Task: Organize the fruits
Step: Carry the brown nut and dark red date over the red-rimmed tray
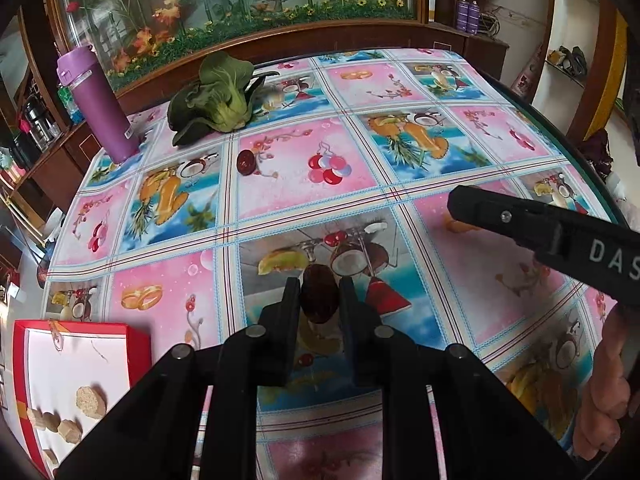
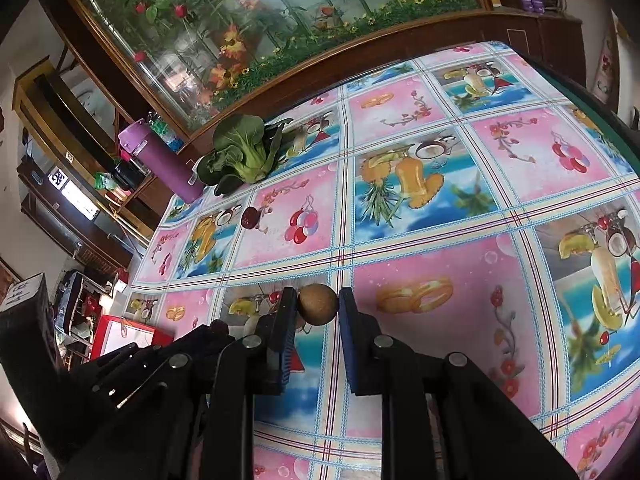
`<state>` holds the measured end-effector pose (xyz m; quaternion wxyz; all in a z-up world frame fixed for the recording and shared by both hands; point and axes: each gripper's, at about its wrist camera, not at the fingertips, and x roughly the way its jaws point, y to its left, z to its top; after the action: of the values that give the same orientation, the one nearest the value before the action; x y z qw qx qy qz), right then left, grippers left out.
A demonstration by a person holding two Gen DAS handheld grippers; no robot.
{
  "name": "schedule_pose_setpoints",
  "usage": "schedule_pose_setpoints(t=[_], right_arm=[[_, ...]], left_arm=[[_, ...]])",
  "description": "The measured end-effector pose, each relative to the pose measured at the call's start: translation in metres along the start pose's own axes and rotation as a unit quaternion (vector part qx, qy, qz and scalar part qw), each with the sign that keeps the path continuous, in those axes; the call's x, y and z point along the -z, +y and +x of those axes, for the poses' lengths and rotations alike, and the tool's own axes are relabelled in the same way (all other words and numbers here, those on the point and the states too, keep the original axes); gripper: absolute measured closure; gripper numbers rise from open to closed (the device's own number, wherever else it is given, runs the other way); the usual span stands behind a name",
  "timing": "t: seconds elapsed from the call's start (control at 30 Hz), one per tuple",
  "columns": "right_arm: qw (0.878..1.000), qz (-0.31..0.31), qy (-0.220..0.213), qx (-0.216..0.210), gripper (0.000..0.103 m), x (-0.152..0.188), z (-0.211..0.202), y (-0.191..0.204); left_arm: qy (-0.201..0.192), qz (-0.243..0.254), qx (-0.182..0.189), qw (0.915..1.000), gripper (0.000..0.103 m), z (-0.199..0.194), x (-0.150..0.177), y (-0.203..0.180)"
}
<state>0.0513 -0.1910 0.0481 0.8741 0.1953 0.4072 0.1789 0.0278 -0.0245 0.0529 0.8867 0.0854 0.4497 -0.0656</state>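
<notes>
In the left wrist view my left gripper (image 1: pixel 319 285) is shut on a dark red-brown jujube (image 1: pixel 319 300), held just above the fruit-print tablecloth (image 1: pixel 304 200). A second dark red jujube (image 1: pixel 245 162) (image 2: pixel 250 217) lies farther back on the cloth. In the right wrist view my right gripper (image 2: pixel 318 300) is shut on a round brown longan (image 2: pixel 318 309). The right gripper's black finger (image 1: pixel 520 228) reaches in from the right of the left wrist view. A red box (image 1: pixel 80 364) (image 2: pixel 128 336) with a white inside sits at the near left.
Several tan round pieces (image 1: pixel 91 400) lie in the box. A bok choy (image 1: pixel 216 96) (image 2: pixel 244 152) and a purple bottle (image 1: pixel 96 100) (image 2: pixel 168 164) stand at the table's far left. A wooden-framed glass cabinet (image 1: pixel 240 8) runs behind. A hand (image 1: pixel 608 392) shows at the right.
</notes>
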Motion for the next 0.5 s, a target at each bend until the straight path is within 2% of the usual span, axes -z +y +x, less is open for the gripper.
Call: schedule_pose_setpoints(t=[0.5], right_arm=[[1.000,-0.009,-0.001,0.004,0.084,0.004,0.000,0.007]], left_arm=[[-0.017,-0.010,0.018,0.9996,0.082,-0.036,0.023,-0.012]])
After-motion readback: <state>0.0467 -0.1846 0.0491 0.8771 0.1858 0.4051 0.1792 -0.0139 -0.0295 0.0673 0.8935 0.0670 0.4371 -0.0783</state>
